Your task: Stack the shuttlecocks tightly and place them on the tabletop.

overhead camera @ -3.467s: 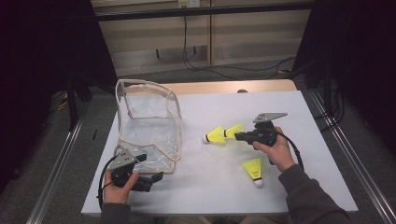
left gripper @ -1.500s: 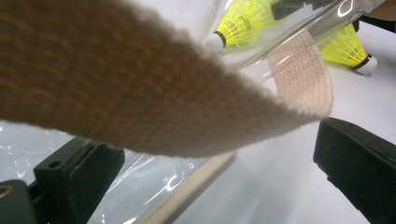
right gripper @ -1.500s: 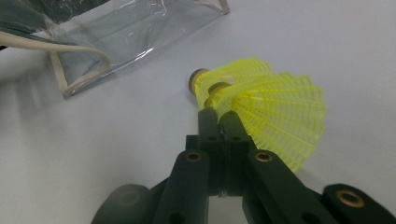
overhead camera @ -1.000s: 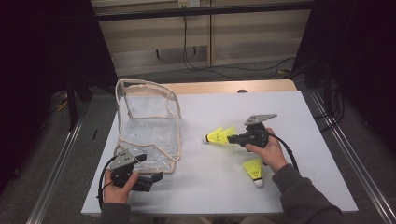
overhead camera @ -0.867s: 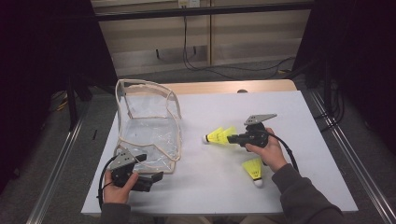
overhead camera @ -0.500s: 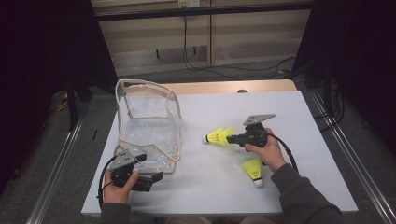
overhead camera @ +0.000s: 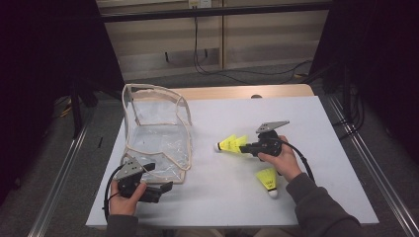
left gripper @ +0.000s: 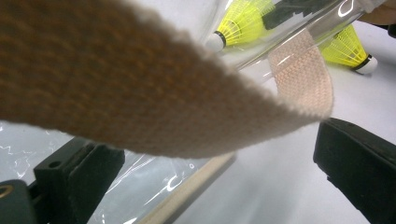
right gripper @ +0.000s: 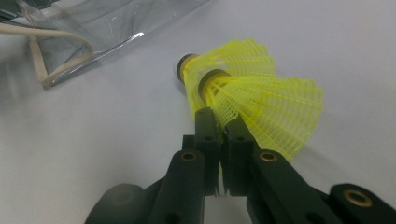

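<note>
My right claw [overhead camera: 248, 146] and left claw [overhead camera: 165, 186] are black, each topped by a grey three-cornered plate, trailing black cable; brass-ringed screws show; sleeves dark grey.

Even overhead light on the white table [overhead camera: 306, 128], dark surroundings beyond. Soft shadows only. Close up, the beige strap [left gripper: 116, 79] blurs badly; glare streaks the clear bag [right gripper: 107, 23].

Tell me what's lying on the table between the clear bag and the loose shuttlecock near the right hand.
The high view shows the pair of nested shuttlecocks held by the right tool, between the clear bag and the loose shuttlecock. Otherwise that stretch of white table is bare.
</note>
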{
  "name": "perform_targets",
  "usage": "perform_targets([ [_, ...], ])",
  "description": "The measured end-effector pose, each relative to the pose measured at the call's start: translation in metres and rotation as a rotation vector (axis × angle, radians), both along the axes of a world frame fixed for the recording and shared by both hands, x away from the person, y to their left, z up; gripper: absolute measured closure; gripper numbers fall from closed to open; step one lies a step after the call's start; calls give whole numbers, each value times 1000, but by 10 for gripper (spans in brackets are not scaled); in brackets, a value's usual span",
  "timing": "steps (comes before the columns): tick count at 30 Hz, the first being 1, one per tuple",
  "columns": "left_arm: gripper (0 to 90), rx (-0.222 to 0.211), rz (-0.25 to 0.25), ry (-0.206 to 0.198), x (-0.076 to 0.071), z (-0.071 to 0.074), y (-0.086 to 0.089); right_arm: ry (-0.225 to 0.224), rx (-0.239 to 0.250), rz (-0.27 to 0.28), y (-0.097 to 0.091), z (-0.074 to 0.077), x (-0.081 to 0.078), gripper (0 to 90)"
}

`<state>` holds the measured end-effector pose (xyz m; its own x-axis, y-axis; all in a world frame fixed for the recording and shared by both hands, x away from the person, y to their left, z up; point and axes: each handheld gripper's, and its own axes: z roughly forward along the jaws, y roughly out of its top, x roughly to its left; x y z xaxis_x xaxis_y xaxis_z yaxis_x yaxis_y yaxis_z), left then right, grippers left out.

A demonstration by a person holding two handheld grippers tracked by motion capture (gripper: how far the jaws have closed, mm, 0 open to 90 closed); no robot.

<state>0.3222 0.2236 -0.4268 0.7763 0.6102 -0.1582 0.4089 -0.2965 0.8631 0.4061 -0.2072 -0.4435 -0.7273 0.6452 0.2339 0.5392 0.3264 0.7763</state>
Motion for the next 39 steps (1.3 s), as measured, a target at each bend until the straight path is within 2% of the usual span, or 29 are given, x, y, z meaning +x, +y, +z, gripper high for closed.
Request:
perform_targets([
  [19,18,1,-1,1,0,0,0,13,-2,-26,-8,3,-2,792],
  [25,18,5,0,2,0,0,0,9,3,-21,-12,7,-3,810],
  [31,18,5,1,2,0,0,0,13,4,0,-12,7,-4,884],
  [39,18,6,1,1,0,0,0,5,5,15,-10,7,-3,900],
])
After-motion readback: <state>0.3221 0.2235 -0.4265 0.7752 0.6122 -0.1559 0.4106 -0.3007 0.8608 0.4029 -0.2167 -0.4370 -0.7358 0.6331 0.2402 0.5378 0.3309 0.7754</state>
